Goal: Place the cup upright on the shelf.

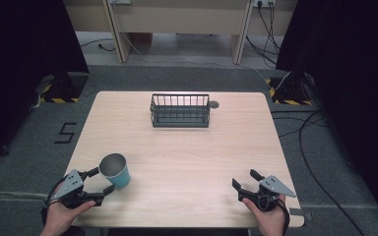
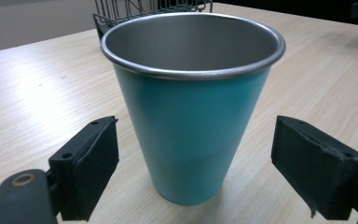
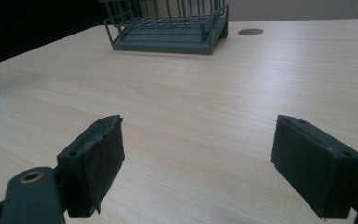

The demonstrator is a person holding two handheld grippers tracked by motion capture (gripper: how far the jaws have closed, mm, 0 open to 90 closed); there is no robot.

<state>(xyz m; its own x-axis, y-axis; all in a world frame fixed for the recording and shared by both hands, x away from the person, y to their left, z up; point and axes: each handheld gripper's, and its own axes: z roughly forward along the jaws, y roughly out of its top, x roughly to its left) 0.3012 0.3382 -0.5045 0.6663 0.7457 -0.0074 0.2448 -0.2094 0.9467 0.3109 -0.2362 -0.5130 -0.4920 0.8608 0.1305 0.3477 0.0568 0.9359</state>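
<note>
Black pads of the left hand-held gripper (image 2: 196, 172) stand wide apart either side of the upright teal cup (image 2: 191, 116), not touching it; on the worktop (image 1: 187, 162) the cup sits at about 8 o'clock. Right hand-held gripper (image 1: 244, 181) rests spread at 4 o'clock, holding nothing; wire basket (image 1: 180, 111) stands at 12 o'clock.

From the high view I get even, soft overhead light on the table (image 1: 177, 157), with dark curtains swallowing both sides. My left gripper view is sharp on the cup (image 2: 191, 116); a pale sheen lies on the wood at its left and a faint shadow under its base. In my right gripper view the near pads (image 3: 98, 163) look crisp, while the basket (image 3: 168, 28) behind softens slightly
</note>
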